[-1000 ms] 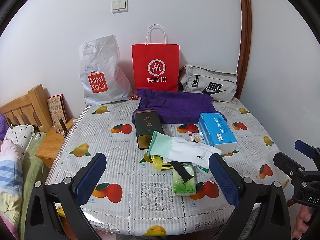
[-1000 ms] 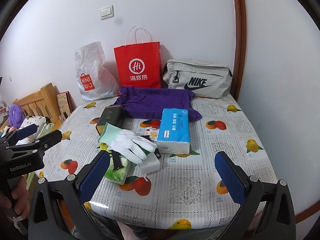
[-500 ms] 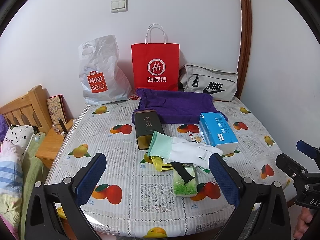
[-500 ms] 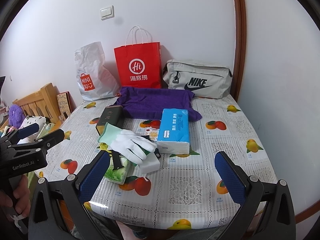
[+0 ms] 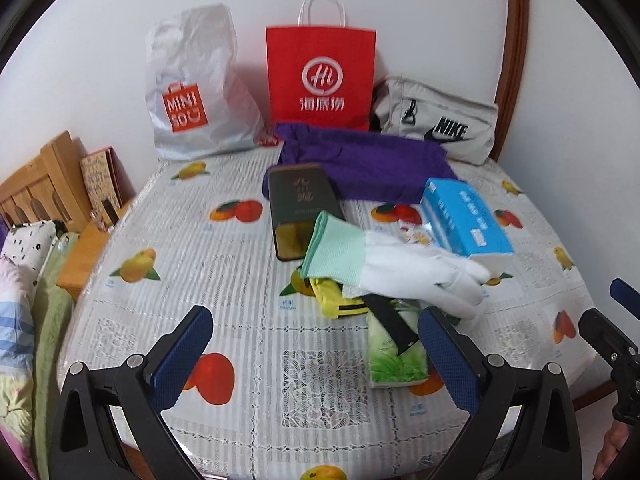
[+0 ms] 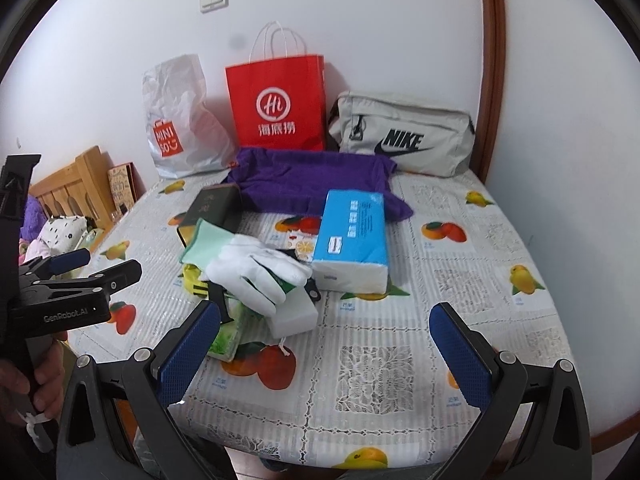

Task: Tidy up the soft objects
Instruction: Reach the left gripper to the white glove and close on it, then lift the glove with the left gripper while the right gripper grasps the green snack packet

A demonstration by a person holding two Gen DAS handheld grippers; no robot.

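Observation:
A white glove with a mint cuff (image 5: 384, 268) (image 6: 256, 268) lies on a pile in the table's middle, over a yellow cloth (image 5: 336, 300), a green tissue pack (image 5: 394, 356) (image 6: 228, 340) and a white sponge block (image 6: 294, 316). A blue tissue pack (image 5: 464, 216) (image 6: 354, 236) sits to its right. A purple cloth (image 5: 368, 164) (image 6: 316, 180) lies behind. My left gripper (image 5: 316, 356) is open and empty above the near table, short of the pile. My right gripper (image 6: 324, 356) is open and empty at the front edge.
A dark tin box (image 5: 302, 204) (image 6: 212, 212) lies left of the pile. A white Miniso bag (image 5: 192, 88), a red paper bag (image 5: 320, 76) and a grey Nike bag (image 5: 436, 124) stand against the wall. A wooden headboard (image 5: 36, 184) and bedding lie to the left.
My left gripper has moved forward and lower toward the pile. The right gripper has held nearly still. Nothing on the table has moved.

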